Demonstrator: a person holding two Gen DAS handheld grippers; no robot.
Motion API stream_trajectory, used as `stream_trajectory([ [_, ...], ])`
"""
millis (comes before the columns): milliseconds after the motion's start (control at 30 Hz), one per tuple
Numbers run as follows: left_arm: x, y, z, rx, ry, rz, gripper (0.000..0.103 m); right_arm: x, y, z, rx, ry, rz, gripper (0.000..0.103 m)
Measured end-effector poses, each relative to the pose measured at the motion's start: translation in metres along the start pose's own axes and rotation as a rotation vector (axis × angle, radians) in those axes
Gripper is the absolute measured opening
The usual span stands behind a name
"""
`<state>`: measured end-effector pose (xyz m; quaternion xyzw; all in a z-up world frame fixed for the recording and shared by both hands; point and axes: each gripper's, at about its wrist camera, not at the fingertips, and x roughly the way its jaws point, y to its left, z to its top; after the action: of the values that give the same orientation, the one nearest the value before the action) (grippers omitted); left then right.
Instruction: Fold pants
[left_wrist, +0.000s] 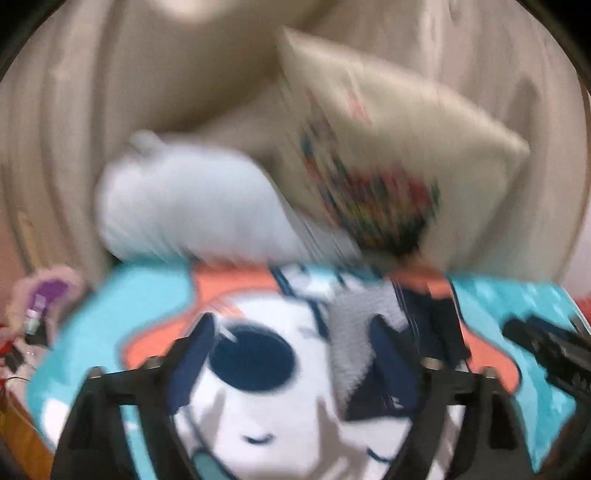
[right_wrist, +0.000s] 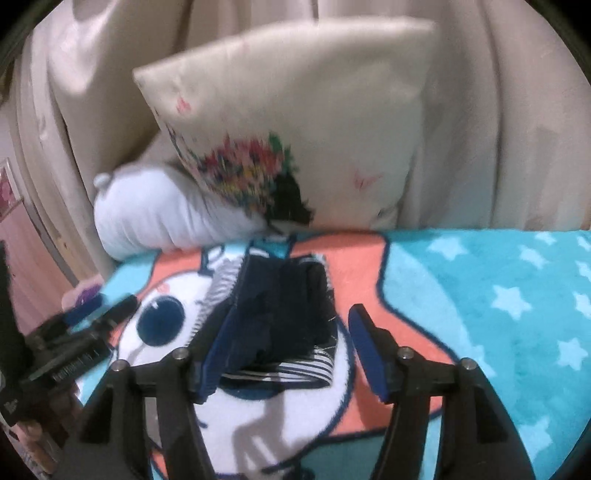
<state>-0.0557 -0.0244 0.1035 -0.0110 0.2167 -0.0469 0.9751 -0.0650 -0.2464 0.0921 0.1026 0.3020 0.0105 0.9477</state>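
Lying in a compact dark bundle on the cartoon blanket (right_wrist: 498, 295), the pants (right_wrist: 280, 314) look mostly folded — striped lining shows along the edges, so a last tuck or smoothing may remain. Both tongs stand apart and hold nothing: the right tongs (right_wrist: 284, 343) straddle the bundle's near end, while the left tongs (left_wrist: 291, 347) hover just beside it in a blurred view. Behind sit a cream pillow (right_wrist: 314, 110) and a white cushion (right_wrist: 155, 214).

Soft, dim indoor light. The left wrist view is heavily motion-blurred; the right is sharper. Fisheye curvature darkens both rims.
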Motion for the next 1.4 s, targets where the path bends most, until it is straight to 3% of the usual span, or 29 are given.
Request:
stream_trajectory([
  [33, -0.012, 0.002, 0.002, -0.003, -0.057, 0.024, 0.103, -0.010, 0.002, -0.002, -0.006, -0.028, -0.006, 0.062],
  [133, -0.046, 0.007, 0.009, 0.003, -0.215, 0.060, 0.103, -0.034, 0.009, -0.009, -0.056, -0.086, -0.035, 0.070],
  [233, -0.065, 0.013, 0.013, 0.015, -0.249, -0.025, 0.103, -0.038, 0.020, -0.014, -0.090, -0.093, -0.049, 0.071],
  [300, -0.064, 0.011, 0.013, 0.036, -0.229, -0.068, 0.103, -0.038, 0.023, -0.019, -0.096, -0.071, -0.033, 0.071],
  [500, -0.054, -0.005, 0.002, 0.120, -0.182, -0.059, 0.103, -0.026, 0.026, -0.034, -0.104, 0.010, -0.049, 0.072],
  [733, -0.042, -0.019, -0.011, 0.168, -0.075, -0.126, 0.103, -0.011, 0.031, -0.045, -0.124, 0.074, -0.068, 0.072],
  [1033, -0.014, -0.018, -0.025, 0.148, 0.072, -0.098, 0.103, 0.006, 0.031, -0.051, -0.137, 0.134, -0.105, 0.072],
  [1400, 0.005, -0.017, -0.034, 0.165, 0.150, -0.122, 0.103, 0.022, 0.030, -0.054, -0.137, 0.181, -0.117, 0.072],
])
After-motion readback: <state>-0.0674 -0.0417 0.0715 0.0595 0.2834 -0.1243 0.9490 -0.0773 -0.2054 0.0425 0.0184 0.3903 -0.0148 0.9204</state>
